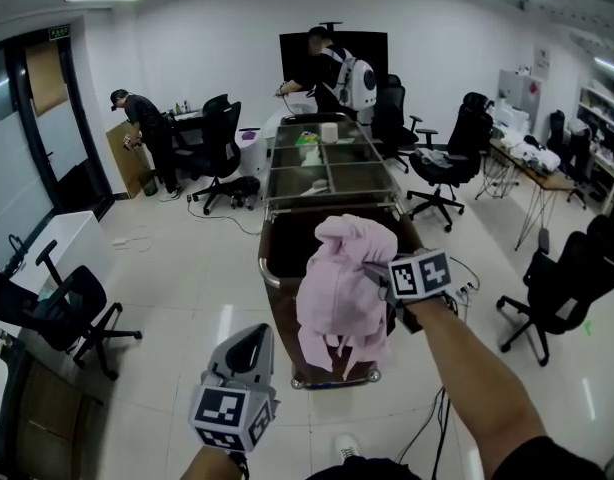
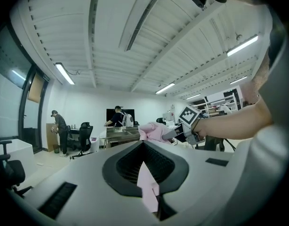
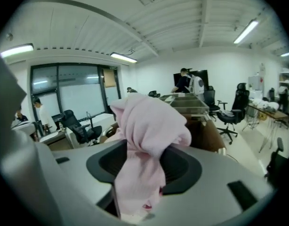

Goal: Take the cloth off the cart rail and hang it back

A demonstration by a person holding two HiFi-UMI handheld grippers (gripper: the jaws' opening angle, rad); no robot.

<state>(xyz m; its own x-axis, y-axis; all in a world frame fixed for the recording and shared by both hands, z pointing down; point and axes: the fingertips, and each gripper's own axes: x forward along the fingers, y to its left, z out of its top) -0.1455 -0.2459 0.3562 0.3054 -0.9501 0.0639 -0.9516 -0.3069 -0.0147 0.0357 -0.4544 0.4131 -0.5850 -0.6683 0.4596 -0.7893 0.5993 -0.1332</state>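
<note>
Office with a pale tiled floor [image 1: 187,298]. A long cart [image 1: 268,258] stands at centre. The pink cloth [image 1: 337,290] hangs bunched over the cart's near end, clamped between the part-closed jaws of the right gripper [image 1: 371,266]. The left gripper [image 1: 253,343] sits beside it, jaws practically together and empty.

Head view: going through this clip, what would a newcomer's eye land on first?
First, the pink cloth, bunched and hanging from the right gripper over the near end of the long brown cart. The right gripper view shows its jaws closed on the cloth. Then the left gripper, low at the left and apart from the cloth, and two people working at the far wall.
</note>
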